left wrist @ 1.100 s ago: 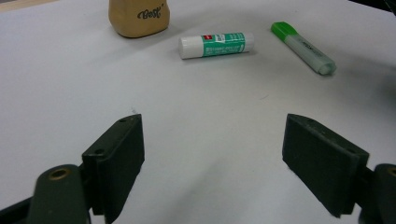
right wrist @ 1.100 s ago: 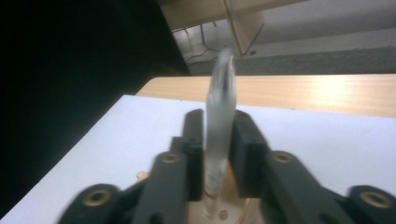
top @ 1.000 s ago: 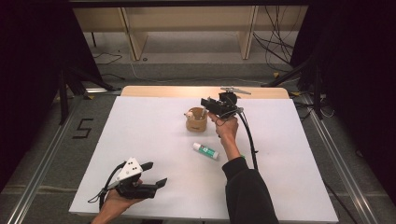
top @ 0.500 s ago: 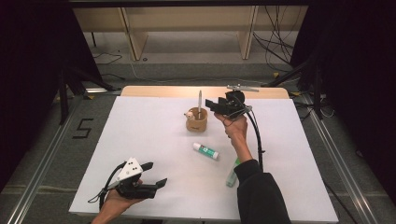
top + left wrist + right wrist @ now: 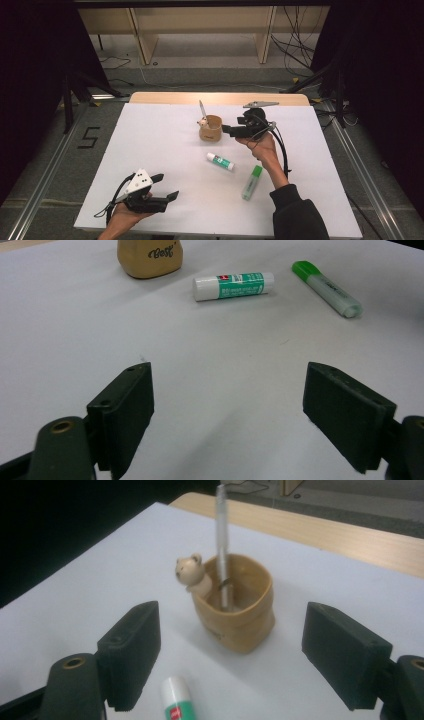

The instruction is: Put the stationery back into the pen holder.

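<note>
1. We saw the white counter (image 5: 150, 150) carrying a tan cup (image 5: 211, 128) near its far edge; a pen (image 5: 202, 109) stood upright in the cup.
2. Our right tool (image 5: 229, 130) hovered just beside the cup; its jaws had just been opening and stood wide, holding nothing.
3. We judged that a careless swing of that hand could clip the light cup and tip it, spilling the pen.
4. Our left tool (image 5: 167, 186) rested low at the near edge, jaws wide and empty.
5. The glue stick (image 5: 220, 162) and green marker (image 5: 252, 182) lay loose between, liable to roll if brushed.
</note>
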Action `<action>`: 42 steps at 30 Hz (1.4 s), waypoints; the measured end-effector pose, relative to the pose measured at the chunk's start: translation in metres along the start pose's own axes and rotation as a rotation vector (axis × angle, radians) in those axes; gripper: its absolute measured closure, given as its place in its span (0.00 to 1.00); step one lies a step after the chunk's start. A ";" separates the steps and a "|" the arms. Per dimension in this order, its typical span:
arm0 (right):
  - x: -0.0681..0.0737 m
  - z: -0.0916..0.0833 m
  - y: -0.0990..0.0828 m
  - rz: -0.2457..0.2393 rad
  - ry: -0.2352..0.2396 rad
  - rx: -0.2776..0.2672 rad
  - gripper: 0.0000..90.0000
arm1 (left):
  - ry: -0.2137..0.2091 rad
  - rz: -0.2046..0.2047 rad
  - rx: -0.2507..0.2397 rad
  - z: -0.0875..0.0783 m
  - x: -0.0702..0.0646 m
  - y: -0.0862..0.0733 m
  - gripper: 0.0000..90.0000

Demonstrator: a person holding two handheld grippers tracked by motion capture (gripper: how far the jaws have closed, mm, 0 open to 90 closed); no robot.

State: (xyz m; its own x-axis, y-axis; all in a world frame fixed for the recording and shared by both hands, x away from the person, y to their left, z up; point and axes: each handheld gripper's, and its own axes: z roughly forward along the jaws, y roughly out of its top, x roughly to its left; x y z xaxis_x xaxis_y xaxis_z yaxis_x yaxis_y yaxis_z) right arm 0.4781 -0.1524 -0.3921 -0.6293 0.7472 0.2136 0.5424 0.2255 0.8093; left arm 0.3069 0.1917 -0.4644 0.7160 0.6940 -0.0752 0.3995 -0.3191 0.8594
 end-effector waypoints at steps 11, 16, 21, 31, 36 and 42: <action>0.013 0.004 -0.009 -0.086 0.024 0.104 0.26 | -0.001 -0.014 -0.016 -0.001 0.002 0.000 0.21; 0.018 0.008 -0.010 -0.109 0.031 0.129 0.26 | -0.007 -0.027 -0.025 -0.002 0.003 0.001 0.19; 0.023 0.013 -0.011 -0.145 0.034 0.179 0.26 | -0.008 -0.030 -0.033 -0.003 0.003 0.001 0.18; 0.034 0.028 -0.014 -0.200 0.033 0.274 0.27 | -0.007 -0.036 -0.035 -0.003 0.003 0.001 0.18; 0.038 0.036 -0.018 -0.221 0.040 0.311 0.28 | -0.010 -0.040 -0.041 -0.004 0.004 0.001 0.18; 0.042 0.047 -0.020 -0.231 0.052 0.356 0.31 | -0.009 -0.040 -0.048 -0.004 0.004 0.002 0.18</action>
State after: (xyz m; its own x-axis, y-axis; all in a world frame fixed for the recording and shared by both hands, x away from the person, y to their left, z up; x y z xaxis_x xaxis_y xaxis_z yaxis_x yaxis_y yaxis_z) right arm 0.4672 -0.0966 -0.4247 -0.7792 0.6212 0.0838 0.5365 0.5919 0.6015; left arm 0.3081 0.1970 -0.4610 0.7051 0.6999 -0.1140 0.4002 -0.2600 0.8788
